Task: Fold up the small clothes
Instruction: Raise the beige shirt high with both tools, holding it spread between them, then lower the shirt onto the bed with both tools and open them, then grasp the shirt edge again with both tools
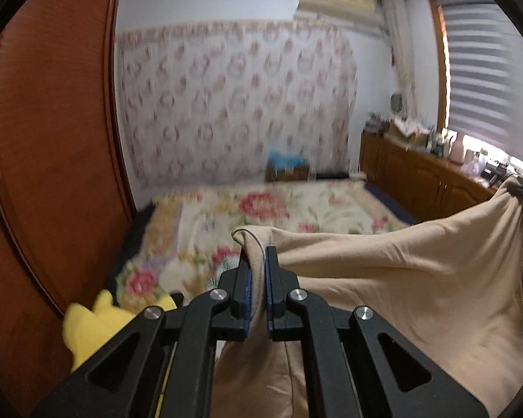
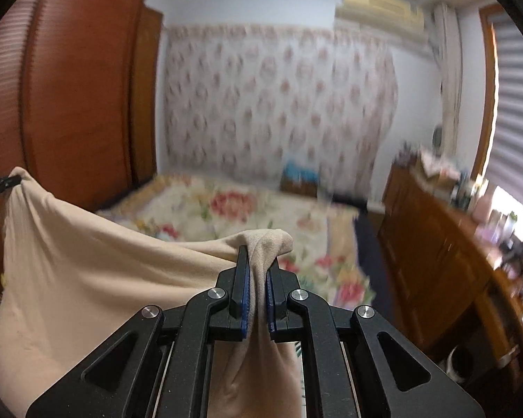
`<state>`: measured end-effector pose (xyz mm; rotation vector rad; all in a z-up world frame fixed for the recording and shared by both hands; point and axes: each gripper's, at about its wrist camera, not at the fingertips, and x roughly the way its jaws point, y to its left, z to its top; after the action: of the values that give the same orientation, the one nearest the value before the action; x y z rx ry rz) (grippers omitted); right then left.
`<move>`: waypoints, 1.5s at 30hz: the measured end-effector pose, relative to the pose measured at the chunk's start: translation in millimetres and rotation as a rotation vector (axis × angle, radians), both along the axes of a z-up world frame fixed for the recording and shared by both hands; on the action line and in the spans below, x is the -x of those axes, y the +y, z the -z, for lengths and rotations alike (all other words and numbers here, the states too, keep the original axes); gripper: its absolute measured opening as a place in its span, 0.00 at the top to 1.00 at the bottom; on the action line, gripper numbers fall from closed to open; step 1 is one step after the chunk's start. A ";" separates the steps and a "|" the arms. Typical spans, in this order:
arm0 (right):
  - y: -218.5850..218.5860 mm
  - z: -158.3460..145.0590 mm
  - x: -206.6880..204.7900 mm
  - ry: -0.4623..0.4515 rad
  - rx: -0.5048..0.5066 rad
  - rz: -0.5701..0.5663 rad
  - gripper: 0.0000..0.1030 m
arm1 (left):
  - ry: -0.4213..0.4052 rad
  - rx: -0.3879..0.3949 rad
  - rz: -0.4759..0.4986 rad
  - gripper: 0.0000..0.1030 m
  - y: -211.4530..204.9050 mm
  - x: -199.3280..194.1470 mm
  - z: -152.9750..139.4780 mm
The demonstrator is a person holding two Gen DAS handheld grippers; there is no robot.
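Beige garment (image 1: 418, 271) hangs stretched in the air between both grippers, above the floral bedspread (image 1: 296, 205). Left gripper (image 1: 257, 264) and right gripper (image 2: 258, 264) each clamp a bunched corner. Spreading step, apparently; next it needs laying flat on the bed.

Daylight glares through the window blind (image 1: 484, 69); background motion-blurred, edges fisheye-bent and vignetted.

Left claw (image 1: 257, 257), right claw (image 2: 258, 261) clamped
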<state>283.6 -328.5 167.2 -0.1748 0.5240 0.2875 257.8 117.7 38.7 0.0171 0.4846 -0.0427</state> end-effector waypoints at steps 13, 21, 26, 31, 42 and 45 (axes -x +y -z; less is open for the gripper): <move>11.0 99.8 -98.3 0.194 0.059 0.039 0.95 | 0.154 -0.017 0.008 0.94 -11.2 -68.2 54.4; 6.3 125.7 -126.0 0.272 0.031 0.099 0.79 | 0.250 0.015 0.063 0.79 -6.6 -75.3 68.3; 2.3 130.1 -100.8 0.303 0.016 0.074 0.56 | 0.336 0.006 0.104 0.76 -5.6 -46.5 81.9; -6.3 146.2 -65.3 0.364 -0.010 0.050 0.55 | 0.424 0.013 0.089 0.75 -2.5 -14.0 106.6; -26.0 179.6 -21.7 0.451 -0.029 0.112 0.55 | 0.449 0.046 0.042 0.65 6.8 -1.2 132.5; -30.4 178.0 -22.2 0.436 -0.011 0.145 0.55 | 0.439 0.045 0.034 0.64 9.3 -1.2 134.0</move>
<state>305.7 -358.9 -10.8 -0.0610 0.9625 0.1863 259.0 127.0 -95.4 -0.0292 0.9218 -0.0912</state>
